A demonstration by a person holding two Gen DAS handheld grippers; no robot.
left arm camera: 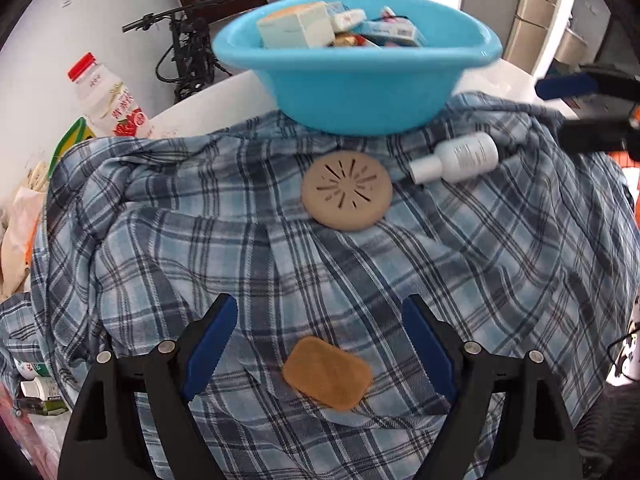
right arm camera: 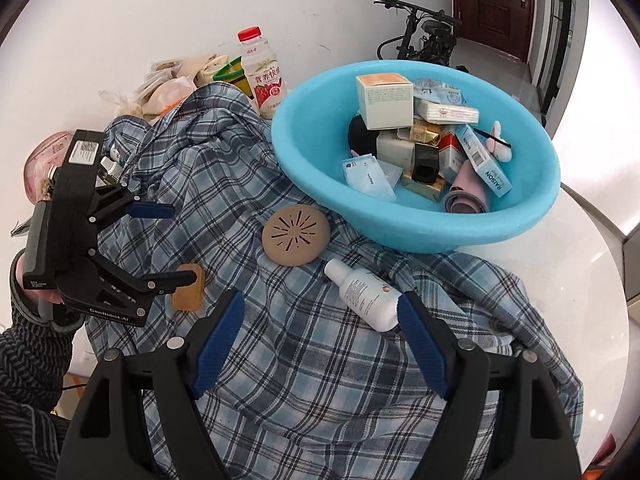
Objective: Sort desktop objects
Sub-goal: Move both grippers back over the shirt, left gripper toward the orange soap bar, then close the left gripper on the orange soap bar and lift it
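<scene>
A brown rectangular pad (left arm camera: 327, 374) lies on the plaid shirt (left arm camera: 200, 240) between the fingers of my left gripper (left arm camera: 320, 308), which is open and clear of it on both sides. From the right wrist, the left gripper (right arm camera: 180, 244) hovers over that pad (right arm camera: 188, 294). A tan slotted disc (left arm camera: 346, 196) (right arm camera: 296, 236) and a white bottle (left arm camera: 460, 158) (right arm camera: 366, 294) lie on the shirt before the blue basin (left arm camera: 352, 96) (right arm camera: 304, 152), which holds several boxes and packets. My right gripper (right arm camera: 320, 300) is open, its right fingertip by the bottle's base.
A red-capped drink bottle (right arm camera: 262, 76) and crumpled bags (right arm camera: 168, 84) stand at the back left by the wall. The shirt drapes a round white table (right arm camera: 580, 280). A bicycle (right arm camera: 424, 32) leans near a door. A striped sleeve (right arm camera: 28, 352) holds the left gripper.
</scene>
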